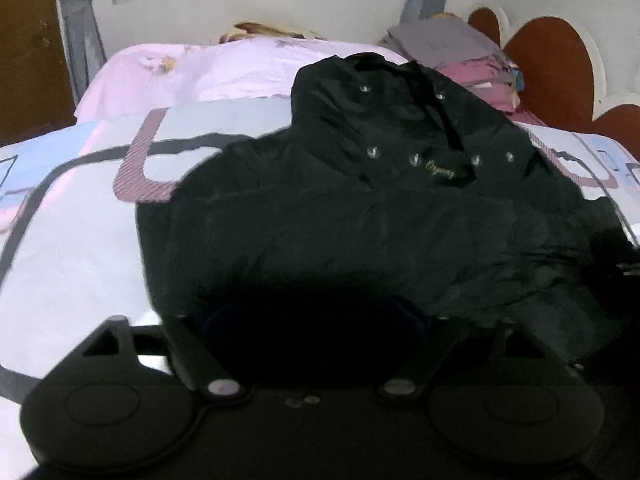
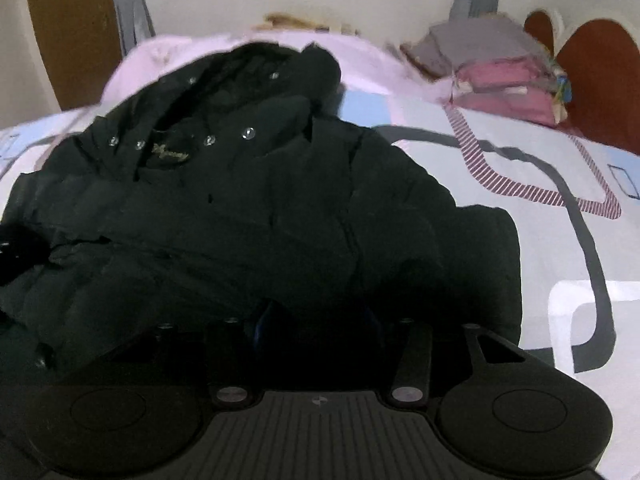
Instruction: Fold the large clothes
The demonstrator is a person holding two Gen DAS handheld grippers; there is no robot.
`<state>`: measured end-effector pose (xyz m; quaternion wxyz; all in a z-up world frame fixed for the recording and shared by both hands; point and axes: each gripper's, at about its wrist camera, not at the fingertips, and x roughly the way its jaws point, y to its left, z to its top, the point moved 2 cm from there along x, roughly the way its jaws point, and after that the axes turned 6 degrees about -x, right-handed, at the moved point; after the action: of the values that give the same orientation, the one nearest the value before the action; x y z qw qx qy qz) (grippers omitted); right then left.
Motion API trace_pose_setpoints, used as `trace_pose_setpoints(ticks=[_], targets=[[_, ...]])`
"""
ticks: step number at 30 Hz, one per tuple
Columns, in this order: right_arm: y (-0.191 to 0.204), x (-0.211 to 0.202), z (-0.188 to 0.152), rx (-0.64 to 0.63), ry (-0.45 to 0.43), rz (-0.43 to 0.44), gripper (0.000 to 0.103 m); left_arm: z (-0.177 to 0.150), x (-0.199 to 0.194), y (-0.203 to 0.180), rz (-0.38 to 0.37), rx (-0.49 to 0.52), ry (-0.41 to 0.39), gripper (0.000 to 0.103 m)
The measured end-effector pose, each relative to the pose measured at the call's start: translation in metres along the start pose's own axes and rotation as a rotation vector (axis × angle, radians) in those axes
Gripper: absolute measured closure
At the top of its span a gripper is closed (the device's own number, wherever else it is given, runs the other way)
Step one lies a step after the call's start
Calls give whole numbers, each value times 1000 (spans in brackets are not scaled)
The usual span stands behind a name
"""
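A black padded jacket [image 1: 360, 220] lies spread on the bed, collar and hood at the far end, with silver snaps and a gold logo near the neck. The right wrist view shows the same jacket [image 2: 240, 200], rumpled at its left side. My left gripper [image 1: 312, 320] hovers over the near hem with its dark blue fingertips [image 1: 216, 320] apart. My right gripper [image 2: 318, 316] stands over the near right part of the hem, also with its fingertips [image 2: 262, 316] apart. Both gaps are in deep shadow, and I make out no cloth pinched in either.
The patterned bed cover [image 1: 80, 240] [image 2: 520, 184] reaches out on both sides of the jacket. A pink sheet [image 1: 200, 72] lies beyond it. Folded clothes [image 1: 472, 68] [image 2: 500, 76] are stacked at the far right by a brown headboard [image 1: 552, 68]. A wall with a window is behind.
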<state>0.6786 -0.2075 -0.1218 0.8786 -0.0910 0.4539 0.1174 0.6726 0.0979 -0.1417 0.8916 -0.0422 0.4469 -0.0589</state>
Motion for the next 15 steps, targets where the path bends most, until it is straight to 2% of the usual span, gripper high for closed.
trace_pose_setpoints(ticks=[1,3,5,7,9,11,15], targets=[[-7,-13,9,-18,-49,-13,56,10,-12,5,-12,-11,-18,42],[-16,-41,33,-3,-132,-11,56,34,-38,18,-31,-35,-97,40],[-27,-51,60,56,-177,29,56,68,-51,21,-48,-45,-153,33],[-37,-54,90,107,-211,51,56,103,-57,16,-46,-24,-198,18],[-46,-52,116,143,-245,59,56,132,-52,11,-44,0,-224,16],[-59,-42,139,198,-263,90,56,154,-38,8,-56,12,-215,15],[-89,7,181,298,-235,135,56,179,13,8,-38,21,-150,25]])
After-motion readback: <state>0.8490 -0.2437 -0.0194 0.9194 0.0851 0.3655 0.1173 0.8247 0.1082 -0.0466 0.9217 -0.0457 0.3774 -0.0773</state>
